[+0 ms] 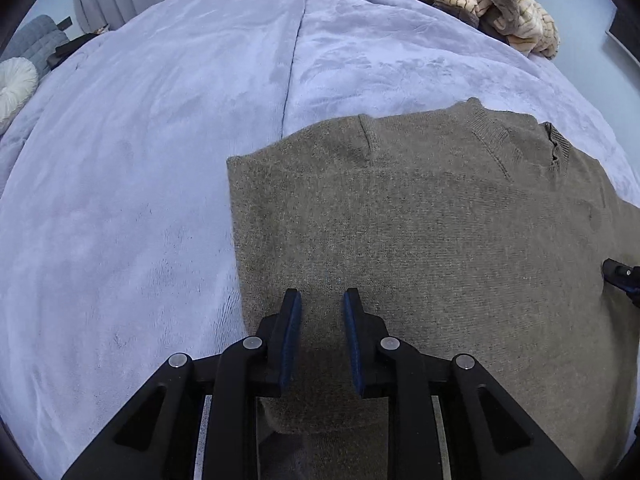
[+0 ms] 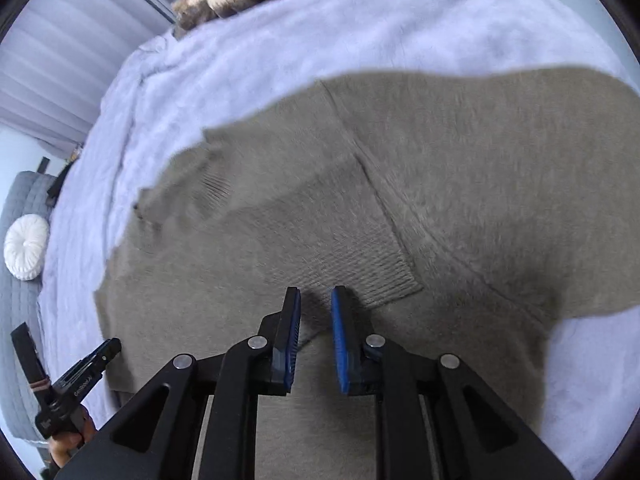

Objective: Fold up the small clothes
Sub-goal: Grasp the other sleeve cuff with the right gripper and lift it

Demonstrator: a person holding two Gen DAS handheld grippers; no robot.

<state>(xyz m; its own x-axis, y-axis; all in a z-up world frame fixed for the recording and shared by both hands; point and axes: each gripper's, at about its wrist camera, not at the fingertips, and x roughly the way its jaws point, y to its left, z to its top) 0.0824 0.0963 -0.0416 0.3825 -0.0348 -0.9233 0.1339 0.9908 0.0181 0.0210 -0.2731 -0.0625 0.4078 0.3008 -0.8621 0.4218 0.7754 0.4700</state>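
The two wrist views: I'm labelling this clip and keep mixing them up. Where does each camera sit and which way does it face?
Left wrist: on the left gripper, looking steeply down at the left half of the taupe sweater on the lavender blanket; the right gripper's tip shows at the right edge.
Right wrist: on the right gripper, looking down at the folded-in sleeve cuff; the left gripper and a hand show lower left.
Shared: sweater, blanket, white round cushion, striped clothes pile.
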